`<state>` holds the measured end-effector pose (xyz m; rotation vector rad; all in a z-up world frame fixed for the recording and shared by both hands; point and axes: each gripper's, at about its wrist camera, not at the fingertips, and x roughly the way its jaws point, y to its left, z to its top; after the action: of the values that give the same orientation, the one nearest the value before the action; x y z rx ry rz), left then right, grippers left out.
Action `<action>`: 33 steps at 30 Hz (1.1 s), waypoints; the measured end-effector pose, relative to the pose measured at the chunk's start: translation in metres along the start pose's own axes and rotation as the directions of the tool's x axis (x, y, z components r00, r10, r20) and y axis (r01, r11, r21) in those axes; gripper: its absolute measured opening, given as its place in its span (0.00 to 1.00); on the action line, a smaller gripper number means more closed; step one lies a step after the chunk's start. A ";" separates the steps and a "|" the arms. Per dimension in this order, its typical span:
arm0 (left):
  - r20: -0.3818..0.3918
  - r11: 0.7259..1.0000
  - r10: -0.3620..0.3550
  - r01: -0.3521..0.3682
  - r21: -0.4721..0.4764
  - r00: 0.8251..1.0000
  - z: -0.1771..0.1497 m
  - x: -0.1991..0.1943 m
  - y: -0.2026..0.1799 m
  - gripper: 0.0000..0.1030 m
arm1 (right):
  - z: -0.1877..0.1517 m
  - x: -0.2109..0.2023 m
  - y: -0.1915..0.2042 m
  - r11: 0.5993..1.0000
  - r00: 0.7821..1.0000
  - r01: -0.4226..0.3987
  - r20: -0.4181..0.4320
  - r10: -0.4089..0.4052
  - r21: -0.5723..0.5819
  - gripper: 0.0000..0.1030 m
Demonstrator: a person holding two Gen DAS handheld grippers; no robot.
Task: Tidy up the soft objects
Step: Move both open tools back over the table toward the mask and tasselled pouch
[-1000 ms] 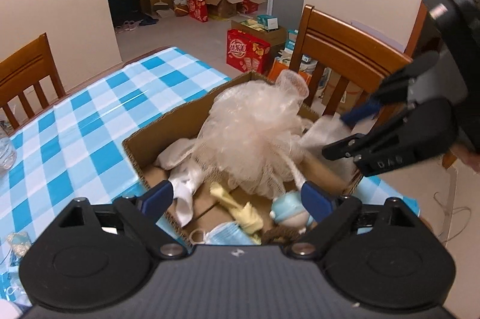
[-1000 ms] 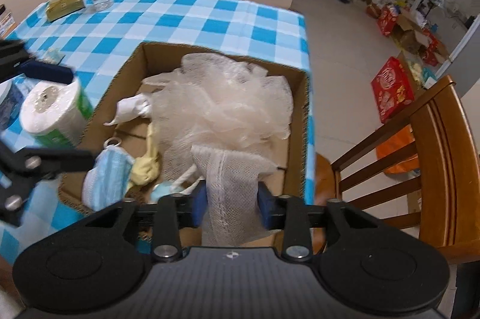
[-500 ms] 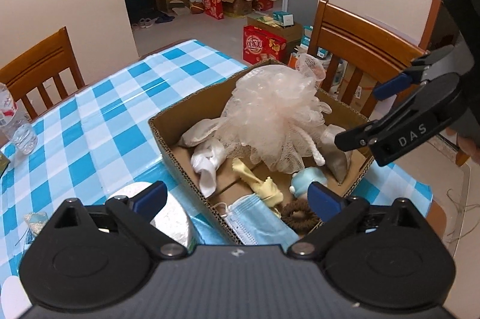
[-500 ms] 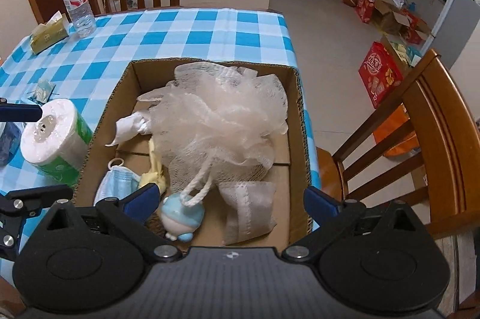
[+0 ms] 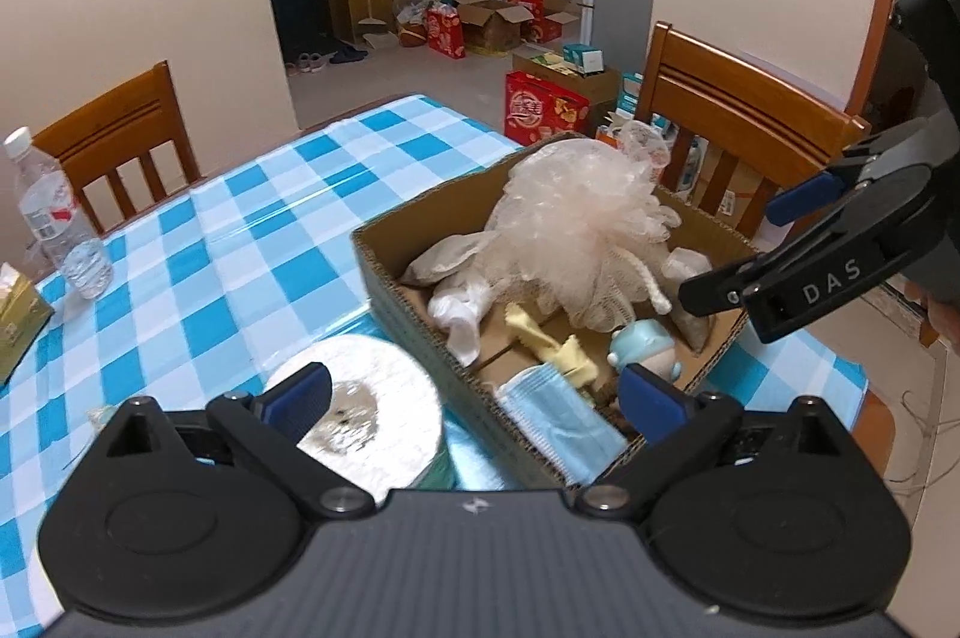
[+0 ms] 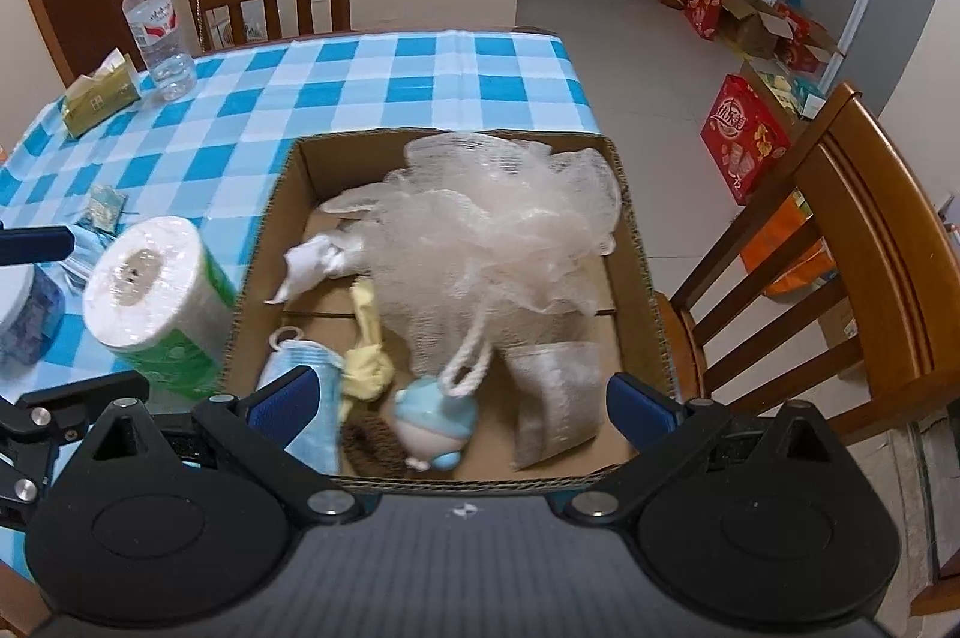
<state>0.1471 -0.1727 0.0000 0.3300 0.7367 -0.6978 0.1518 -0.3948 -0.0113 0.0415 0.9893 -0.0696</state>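
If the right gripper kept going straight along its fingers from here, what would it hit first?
Most likely the small blue-and-white plush toy at the near end of the cardboard box. The right gripper is open and empty, and the toy lies between its fingertips' line. Depth is hard to judge.

mesh pouf [image 6: 492,242] in box [image 6: 630,242] (table corner), roll [image 6: 156,296] beside

jar [image 6: 24,305] cut off by left edge

The right tool [image 6: 459,401] hangs wide apart, empty, over the cardboard box [image 6: 633,242] — mesh pouf [image 6: 498,230] inside.
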 end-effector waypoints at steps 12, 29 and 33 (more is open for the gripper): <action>0.016 0.998 0.060 -0.059 -0.025 0.998 -0.029 -0.034 0.036 0.98 | -0.007 -0.016 0.065 1.000 1.000 0.001 0.028 -0.002 0.026 1.00; -0.073 0.989 0.115 -0.121 -0.082 0.991 -0.076 -0.066 0.149 0.98 | -0.010 -0.025 0.200 0.993 0.992 -0.088 0.080 0.095 -0.080 1.00; -0.103 0.987 0.115 -0.125 -0.099 0.988 -0.080 -0.065 0.168 0.98 | -0.009 -0.021 0.223 0.984 0.989 -0.128 0.062 0.136 -0.122 1.00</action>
<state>0.1871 0.0207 -0.0037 0.3106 0.8358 -0.5299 0.1502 -0.1708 0.0017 -0.0034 0.9167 0.1089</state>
